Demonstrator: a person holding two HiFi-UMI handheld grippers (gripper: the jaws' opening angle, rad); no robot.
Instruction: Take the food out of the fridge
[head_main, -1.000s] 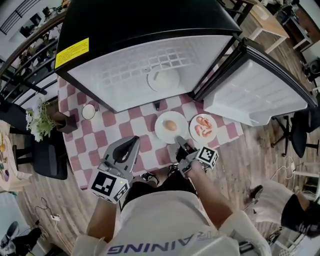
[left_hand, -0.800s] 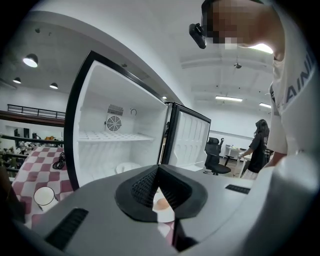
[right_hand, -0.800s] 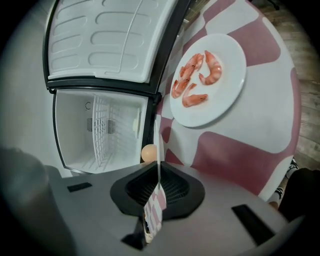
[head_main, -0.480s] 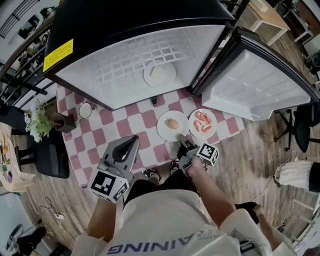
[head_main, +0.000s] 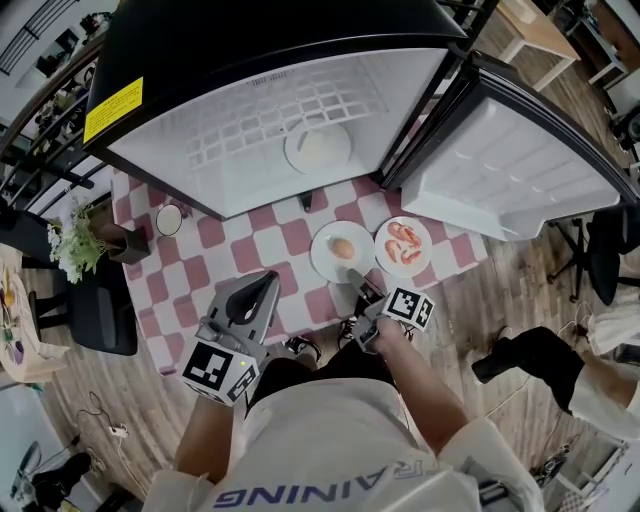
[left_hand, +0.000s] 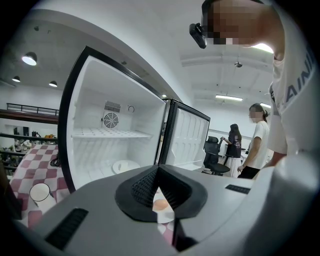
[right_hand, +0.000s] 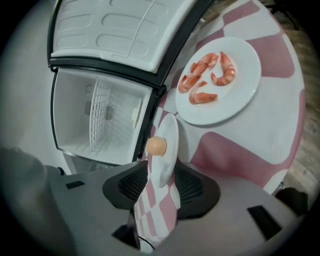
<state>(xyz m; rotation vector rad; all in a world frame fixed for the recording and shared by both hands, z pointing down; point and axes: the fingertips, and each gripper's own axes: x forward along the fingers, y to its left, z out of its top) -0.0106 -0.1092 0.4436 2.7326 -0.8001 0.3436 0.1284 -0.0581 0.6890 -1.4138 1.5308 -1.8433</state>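
Pink-and-white cloth (head_main: 290, 240): carries the fridge (head_main: 200, 150), its door (head_main: 500, 170) swung wide, and 2 plates already out.
Egg plate (head_main: 322, 262): on the cloth in front of the fridge, with 1 egg (head_main: 342, 248) on it. Its near rim sits between the right claw's jaws.
Shrimp plate (head_main: 425, 238): just beside the egg plate on its right, apart from both claws.
Right claw (head_main: 352, 283): jaws parted and astride the egg plate's rim, with a gap on either side. It is not gripping.
Left claw (head_main: 268, 283): jaws together at the tips with nothing in them, aimed at the fridge mouth.
Last plate (head_main: 296, 158): flat on the fridge floor under the wire shelf. Something pale and round lies on it, but I cannot tell what food.
Key relation: the last plate lies ahead of both claws, beyond the egg plate and deeper in. It is round, so it has no long axis, and its near rim faces the person. Both claws look about equally near. The right one has the egg plate in its path, so the left seems better placed.
Change: 1 second ago the right claw was clamped on the egg plate's rim. Its jaws have just been opening, and the rim now stands free between them. The left claw and the last plate are where they were.
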